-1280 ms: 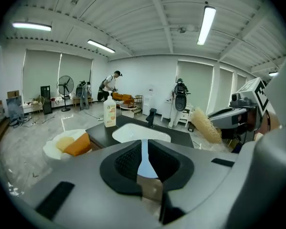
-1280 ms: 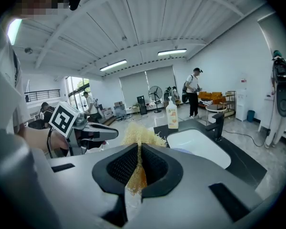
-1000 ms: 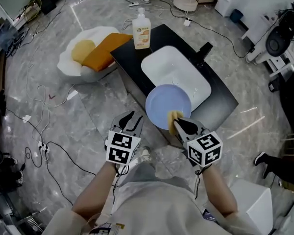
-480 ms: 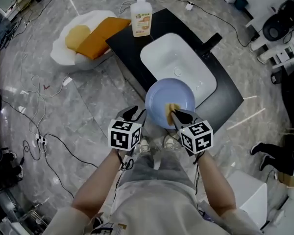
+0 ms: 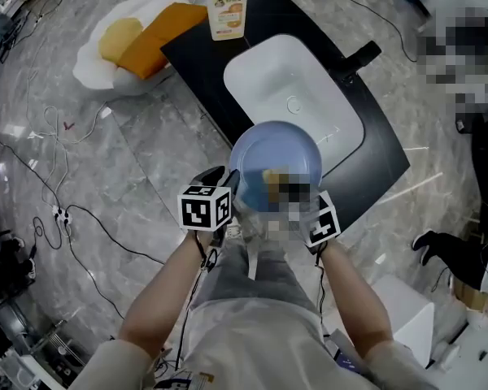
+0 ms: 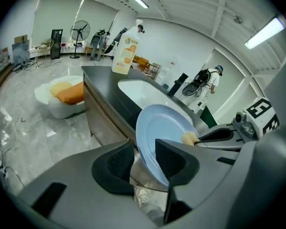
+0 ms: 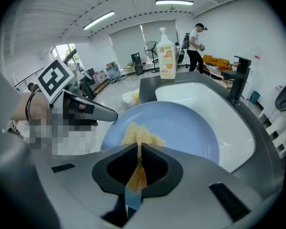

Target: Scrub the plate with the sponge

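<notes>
Two hand-held grippers meet at the pale blue plate point(image 5: 268, 143), which tilts over the near rim of the white sink point(image 5: 313, 96) set in a black counter point(image 5: 197, 55). The right hand-held gripper point(image 7: 139, 149) is clamped on the yellow sponge point(image 7: 139, 131) and presses it to the plate's face. The left hand-held gripper point(image 6: 144, 146) stands parted at the plate's near-left rim, both pads bare.

A soap bottle point(image 5: 226, 8) stands at the counter's far corner and a black faucet point(image 5: 359, 55) beside the sink. A white cushioned seat point(image 5: 106, 78) and cables point(image 5: 65, 214) lie on the floor.

Only the left gripper view shows the plate's tilt, with its right jaw hiding the lower rim. Only the right gripper view shows the sponge pinched edge-on.
</notes>
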`<control>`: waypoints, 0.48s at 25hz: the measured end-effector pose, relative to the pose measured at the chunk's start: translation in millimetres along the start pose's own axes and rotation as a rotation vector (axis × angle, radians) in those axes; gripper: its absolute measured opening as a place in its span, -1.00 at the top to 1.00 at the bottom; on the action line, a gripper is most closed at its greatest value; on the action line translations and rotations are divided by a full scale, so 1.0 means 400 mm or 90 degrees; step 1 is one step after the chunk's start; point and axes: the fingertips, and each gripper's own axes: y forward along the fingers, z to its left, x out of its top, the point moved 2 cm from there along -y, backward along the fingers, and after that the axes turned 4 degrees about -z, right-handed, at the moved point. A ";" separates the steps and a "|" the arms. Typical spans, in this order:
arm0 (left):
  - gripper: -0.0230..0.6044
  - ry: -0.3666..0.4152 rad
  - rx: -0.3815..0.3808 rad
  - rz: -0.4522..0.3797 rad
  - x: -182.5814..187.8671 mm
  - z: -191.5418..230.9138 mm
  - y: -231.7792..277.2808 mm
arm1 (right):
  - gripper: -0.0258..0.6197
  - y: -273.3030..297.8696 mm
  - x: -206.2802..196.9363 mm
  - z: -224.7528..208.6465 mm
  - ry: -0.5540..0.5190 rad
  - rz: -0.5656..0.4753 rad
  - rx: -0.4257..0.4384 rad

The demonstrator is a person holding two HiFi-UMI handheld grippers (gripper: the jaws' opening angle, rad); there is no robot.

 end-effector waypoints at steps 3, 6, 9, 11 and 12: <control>0.49 -0.027 0.004 0.014 -0.020 0.001 0.021 | 0.78 0.019 -0.027 -0.003 -0.026 0.031 0.015; 0.58 -0.051 0.008 0.029 -0.040 0.007 0.039 | 0.78 0.039 -0.048 0.004 -0.041 0.052 0.036; 0.61 -0.068 0.015 0.036 -0.049 0.012 0.054 | 0.78 0.059 -0.062 0.010 -0.040 0.063 0.060; 0.68 -0.084 0.024 0.032 -0.054 0.016 0.060 | 0.78 0.071 -0.066 0.016 -0.042 0.069 0.071; 0.72 -0.098 0.028 0.027 -0.054 0.019 0.063 | 0.78 0.077 -0.066 0.019 -0.045 0.071 0.076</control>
